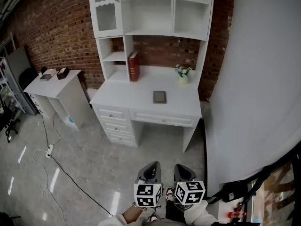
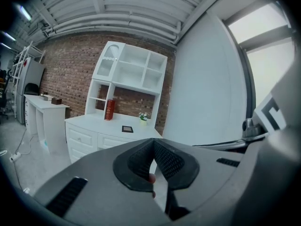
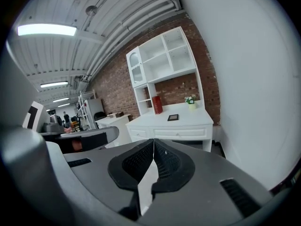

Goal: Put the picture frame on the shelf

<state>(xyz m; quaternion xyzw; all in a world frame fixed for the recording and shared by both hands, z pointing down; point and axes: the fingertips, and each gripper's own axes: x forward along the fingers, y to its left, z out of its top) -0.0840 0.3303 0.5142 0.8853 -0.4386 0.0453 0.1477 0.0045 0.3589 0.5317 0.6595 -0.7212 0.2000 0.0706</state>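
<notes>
A small dark picture frame (image 1: 159, 97) lies flat on the white desk (image 1: 141, 102), right of centre; it also shows as a small frame (image 2: 127, 129) in the left gripper view and a frame (image 3: 173, 117) in the right gripper view. The white shelf unit (image 1: 150, 11) rises above the desk with empty compartments. My left gripper (image 1: 151, 172) and right gripper (image 1: 182, 173) hang side by side near the bottom of the head view, well away from the desk. Both are shut with nothing between the pads.
A red book (image 1: 133, 66) stands upright at the desk's back left, and a small flower pot (image 1: 183, 74) at the back right. A white side table (image 1: 54, 86) stands to the left, a cable (image 1: 70, 178) runs across the floor, and a white wall panel (image 1: 263, 79) is on the right.
</notes>
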